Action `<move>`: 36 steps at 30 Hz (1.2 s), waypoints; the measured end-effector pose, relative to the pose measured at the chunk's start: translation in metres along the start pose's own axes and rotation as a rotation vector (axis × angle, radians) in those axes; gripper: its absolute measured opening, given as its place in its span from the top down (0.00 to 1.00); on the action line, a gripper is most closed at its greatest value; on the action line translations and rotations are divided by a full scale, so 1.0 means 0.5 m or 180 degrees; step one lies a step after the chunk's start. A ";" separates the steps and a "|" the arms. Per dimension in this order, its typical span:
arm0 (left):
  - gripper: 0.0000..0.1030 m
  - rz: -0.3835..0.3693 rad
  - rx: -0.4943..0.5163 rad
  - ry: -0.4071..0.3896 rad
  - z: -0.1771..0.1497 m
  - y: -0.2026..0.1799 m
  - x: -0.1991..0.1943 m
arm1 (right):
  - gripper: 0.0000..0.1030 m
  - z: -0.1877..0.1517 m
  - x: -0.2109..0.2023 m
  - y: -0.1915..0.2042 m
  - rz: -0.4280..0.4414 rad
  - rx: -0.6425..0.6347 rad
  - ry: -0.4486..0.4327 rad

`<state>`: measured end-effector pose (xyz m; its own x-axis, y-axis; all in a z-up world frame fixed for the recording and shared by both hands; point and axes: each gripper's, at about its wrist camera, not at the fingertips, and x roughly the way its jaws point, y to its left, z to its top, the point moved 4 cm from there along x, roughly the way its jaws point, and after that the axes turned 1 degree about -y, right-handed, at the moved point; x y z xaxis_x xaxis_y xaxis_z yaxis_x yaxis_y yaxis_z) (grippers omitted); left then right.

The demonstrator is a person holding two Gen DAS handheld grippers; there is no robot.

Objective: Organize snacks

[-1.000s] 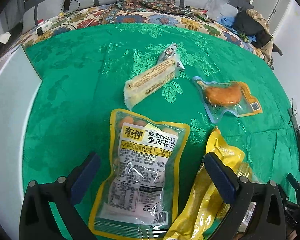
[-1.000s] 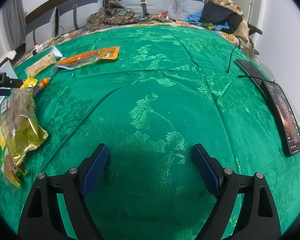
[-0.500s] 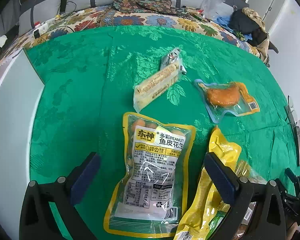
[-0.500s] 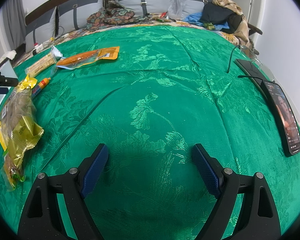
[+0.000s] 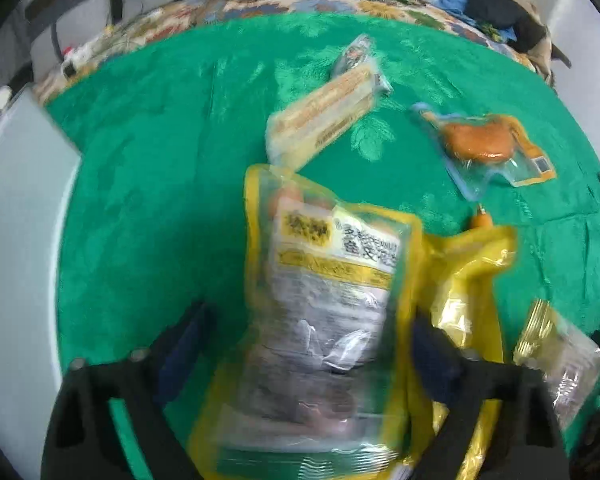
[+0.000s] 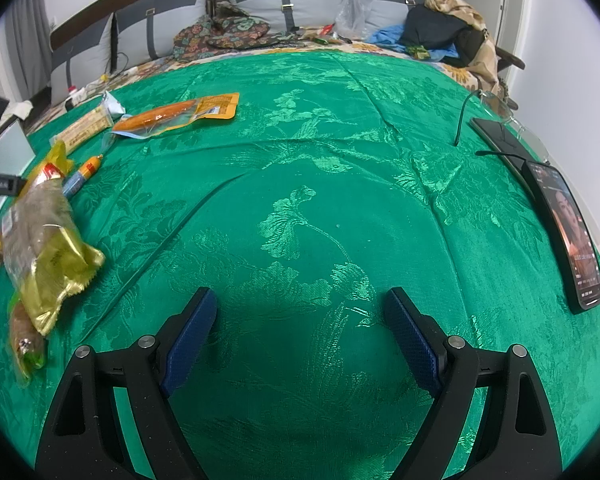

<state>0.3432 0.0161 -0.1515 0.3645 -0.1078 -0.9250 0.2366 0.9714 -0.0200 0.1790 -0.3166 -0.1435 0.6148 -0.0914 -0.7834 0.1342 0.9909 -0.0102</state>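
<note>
In the left wrist view my left gripper (image 5: 308, 344) is open, its jaws on either side of a yellow-edged peanut bag (image 5: 324, 280) lying on the green cloth; the frame is blurred. Beside it lie a yellow snack bag (image 5: 472, 276), a gold-ended packet (image 5: 556, 352), a long cracker pack (image 5: 320, 120), a small silver packet (image 5: 354, 54) and an orange chicken pouch (image 5: 484, 144). My right gripper (image 6: 300, 336) is open and empty over bare cloth. It sees the gold packet (image 6: 40, 252), a sausage stick (image 6: 82, 174), the orange pouch (image 6: 176, 116) and the cracker pack (image 6: 84, 126) at the left.
A phone (image 6: 572, 232) and a dark device with a cable (image 6: 496, 136) lie at the right edge of the cloth. A white surface (image 5: 16, 220) borders the cloth on the left. Cushions, clothes and bags (image 6: 440, 28) pile up at the back.
My left gripper has moved forward so the peanut bag now lies between its jaws. The snack bags at the right gripper's left have shifted. The right gripper has not moved.
</note>
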 end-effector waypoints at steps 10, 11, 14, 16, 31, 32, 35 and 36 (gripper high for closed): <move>0.40 0.0139 -0.0525 0.0001 -0.158 0.101 -0.078 | 0.14 0.000 0.000 0.000 0.0000 0.0000 0.0000; 0.40 0.0112 -0.0599 0.0011 -0.188 0.106 -0.090 | 0.14 0.000 0.000 0.000 0.0000 0.0000 0.0000; 0.40 0.0073 -0.0712 0.0002 -0.254 0.105 -0.120 | 0.14 0.000 0.000 0.000 0.0000 0.0000 -0.0001; 0.40 0.0055 -0.0747 -0.0030 -0.296 0.097 -0.138 | 0.14 0.000 0.000 0.000 0.0000 0.0000 -0.0001; 0.40 -0.0013 -0.0825 -0.0322 -0.420 0.044 -0.191 | 0.12 0.000 0.001 0.001 0.0010 -0.0009 0.0010; 0.40 -0.0019 -0.0818 -0.0343 -0.427 0.043 -0.194 | 0.12 0.000 0.000 0.002 0.0025 -0.0019 0.0011; 0.40 -0.0047 -0.0808 -0.0424 -0.443 0.042 -0.201 | 0.14 -0.007 -0.031 0.016 0.0293 -0.0096 0.0086; 0.39 -0.0053 -0.0797 -0.0450 -0.447 0.042 -0.203 | 0.14 -0.009 -0.059 0.030 0.0529 -0.0062 0.0015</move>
<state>0.1100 0.0947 -0.1427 0.4886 -0.1356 -0.8619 0.0203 0.9893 -0.1442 0.1594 -0.2988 -0.1234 0.6236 0.0742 -0.7782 0.0159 0.9941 0.1075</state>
